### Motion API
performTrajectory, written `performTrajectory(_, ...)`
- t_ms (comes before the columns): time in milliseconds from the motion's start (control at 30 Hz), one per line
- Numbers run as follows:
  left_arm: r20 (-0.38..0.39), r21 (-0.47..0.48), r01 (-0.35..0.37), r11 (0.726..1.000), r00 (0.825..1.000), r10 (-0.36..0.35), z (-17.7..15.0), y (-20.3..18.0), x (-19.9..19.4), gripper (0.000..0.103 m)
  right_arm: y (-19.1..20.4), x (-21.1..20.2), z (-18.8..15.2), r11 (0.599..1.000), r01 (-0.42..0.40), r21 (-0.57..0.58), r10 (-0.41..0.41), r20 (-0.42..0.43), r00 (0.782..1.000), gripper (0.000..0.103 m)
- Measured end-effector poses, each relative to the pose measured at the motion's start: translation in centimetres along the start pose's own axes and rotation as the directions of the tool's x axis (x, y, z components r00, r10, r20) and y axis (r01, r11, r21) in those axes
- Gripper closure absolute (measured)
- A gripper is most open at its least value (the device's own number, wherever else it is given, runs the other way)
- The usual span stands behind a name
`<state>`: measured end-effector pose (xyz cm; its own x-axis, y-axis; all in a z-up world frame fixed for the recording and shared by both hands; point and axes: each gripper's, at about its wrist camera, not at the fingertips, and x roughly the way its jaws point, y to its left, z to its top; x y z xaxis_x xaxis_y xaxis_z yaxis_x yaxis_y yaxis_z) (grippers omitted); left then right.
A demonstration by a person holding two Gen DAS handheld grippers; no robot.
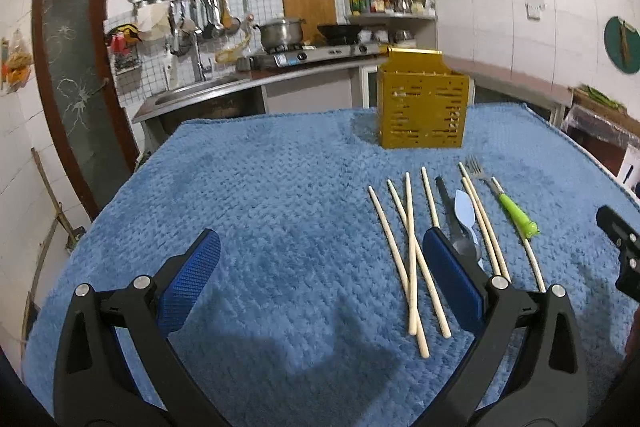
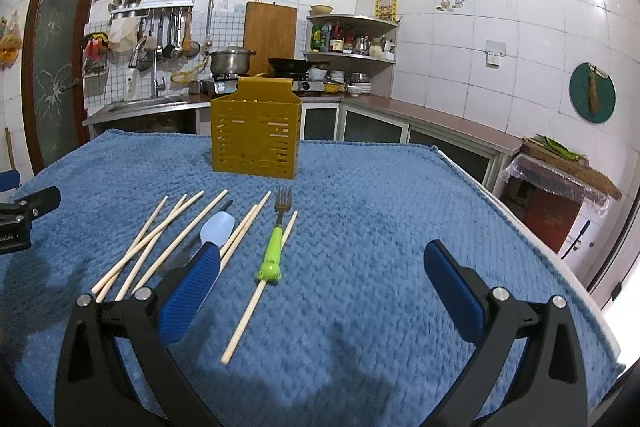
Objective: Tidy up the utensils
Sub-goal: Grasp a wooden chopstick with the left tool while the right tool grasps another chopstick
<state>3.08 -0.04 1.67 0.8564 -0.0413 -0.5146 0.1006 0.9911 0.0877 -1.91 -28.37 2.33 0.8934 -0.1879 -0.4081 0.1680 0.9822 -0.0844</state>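
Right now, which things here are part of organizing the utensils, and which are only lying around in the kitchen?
For the job:
- chopsticks loose on the blue cloth
- green-handled fork
- light blue spoon
- dark utensil beside the spoon
- yellow slotted holder

Just lying about:
- pot and wok on the stove
- wooden cutting board
- bottles on the corner shelf

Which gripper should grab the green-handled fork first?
Probably the right gripper. It is open, and the fork lies just ahead, between its fingers. From the left gripper, the fork sits outside its right finger, beyond the chopsticks.
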Motion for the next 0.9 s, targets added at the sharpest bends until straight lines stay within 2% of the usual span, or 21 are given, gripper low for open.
performTrajectory(167, -0.106, -0.04, 0.067, 0.997, 0.992, -0.071, 1.7, 0.7, 3.6, 0.005, 0.1, 3.0, 1.4, 1.0, -0.026, -0.013, 0.026, -0.06, 0.998, 0.004)
performTrajectory(400, -0.138, -0.016, 0.094, 0.995, 0.986, -0.095, 3.1, 0.1, 7.6, 0.005, -0.8, 8.5, 2.8, 1.0, -0.024, 0.02, 0.027, -0.158, 0.987, 0.004)
performTrajectory(500, -0.159, 0.011, 0.093, 0.996, 0.983, -0.09, 3.7, -0.6, 9.6, 0.005, -1.1, 11.9, 2.8, 1.0, 0.021, 0.024, -0.015, -0.225, 0.974, 0.004)
performTrajectory(600, -0.205, -0.003, 0.119, 0.993, 0.972, -0.117, 4.3, -0.8, 11.9, 0.005, -1.3, 14.9, 3.1, 0.999, 0.03, 0.015, -0.025, -0.277, 0.961, 0.004)
performTrajectory(767, -0.261, -0.029, 0.156, 0.987, 0.952, -0.159, 4.8, -1.5, 15.4, 0.006, -0.9, 18.7, 3.2, 1.0, -0.007, 0.019, 0.013, -0.348, 0.937, 0.004)
performTrajectory(900, -0.286, -0.033, 0.149, 0.988, 0.946, -0.152, 4.7, -2.1, 16.9, 0.006, -0.3, 20.4, 3.3, 1.0, -0.016, 0.013, 0.02, -0.379, 0.925, 0.006)
